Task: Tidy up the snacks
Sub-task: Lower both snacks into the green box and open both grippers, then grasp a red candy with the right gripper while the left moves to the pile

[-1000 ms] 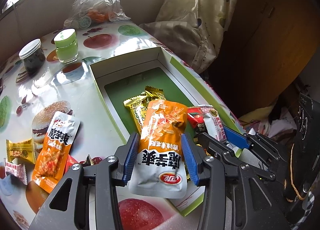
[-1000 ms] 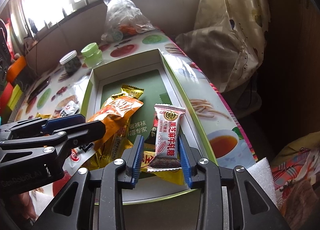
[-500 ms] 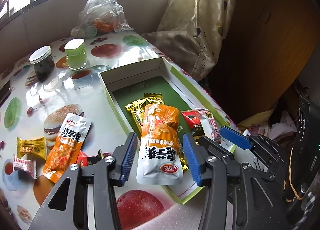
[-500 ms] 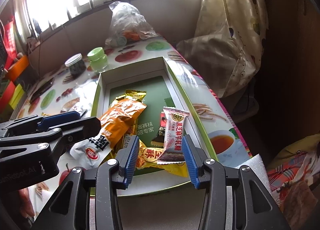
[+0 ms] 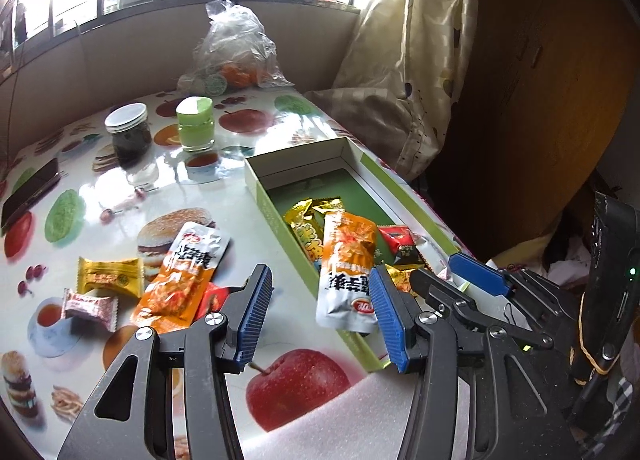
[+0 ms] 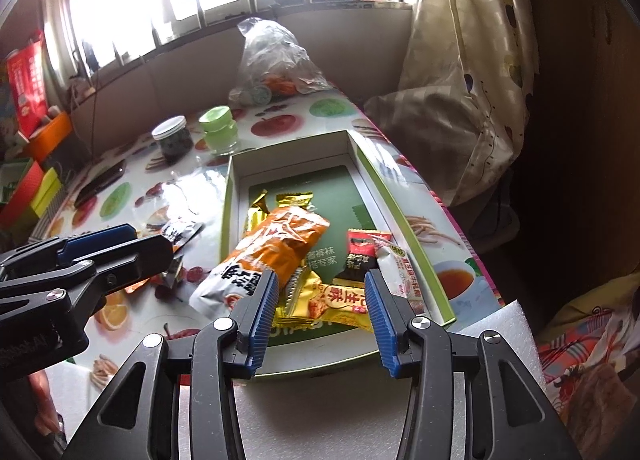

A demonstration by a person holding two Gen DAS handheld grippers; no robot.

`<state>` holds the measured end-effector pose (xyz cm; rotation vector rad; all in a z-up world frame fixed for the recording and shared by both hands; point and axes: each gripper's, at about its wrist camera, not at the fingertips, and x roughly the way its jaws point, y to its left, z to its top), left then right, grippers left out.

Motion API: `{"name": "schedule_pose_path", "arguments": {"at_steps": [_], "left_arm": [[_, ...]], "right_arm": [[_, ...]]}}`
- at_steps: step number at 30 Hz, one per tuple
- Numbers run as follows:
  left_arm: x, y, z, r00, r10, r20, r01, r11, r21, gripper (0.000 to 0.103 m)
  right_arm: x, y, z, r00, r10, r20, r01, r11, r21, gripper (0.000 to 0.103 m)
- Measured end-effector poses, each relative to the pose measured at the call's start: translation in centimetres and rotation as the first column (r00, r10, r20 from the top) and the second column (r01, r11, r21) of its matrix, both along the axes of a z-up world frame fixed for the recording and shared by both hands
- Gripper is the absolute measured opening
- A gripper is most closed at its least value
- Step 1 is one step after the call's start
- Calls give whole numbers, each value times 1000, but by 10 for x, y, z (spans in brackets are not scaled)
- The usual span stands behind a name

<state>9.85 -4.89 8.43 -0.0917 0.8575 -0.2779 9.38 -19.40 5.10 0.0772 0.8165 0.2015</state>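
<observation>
Desk [image 5: 120,200] has a glossy fruit-and-burger print – barred window behind, curtain [image 5: 420,60] at right. Green box [image 6: 404,220] holds orange pouch [image 6: 280,248], hanging over its wall. Left gripper [image 5: 320,316] and right gripper [image 6: 320,312] – both jaws apart, empty, just opened.

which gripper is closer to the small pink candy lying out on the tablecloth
Left. The left gripper is over the table just right of the pink candy; the right gripper is over the green box, farther off.
</observation>
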Motion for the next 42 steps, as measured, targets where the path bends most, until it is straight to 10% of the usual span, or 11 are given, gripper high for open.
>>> {"name": "schedule_pose_path", "arguments": {"at_steps": [42], "left_arm": [[-55, 138, -30, 954, 298, -13, -298, 954, 39, 52]], "right_arm": [[-9, 113, -2, 968, 251, -10, -252, 968, -11, 44]]}}
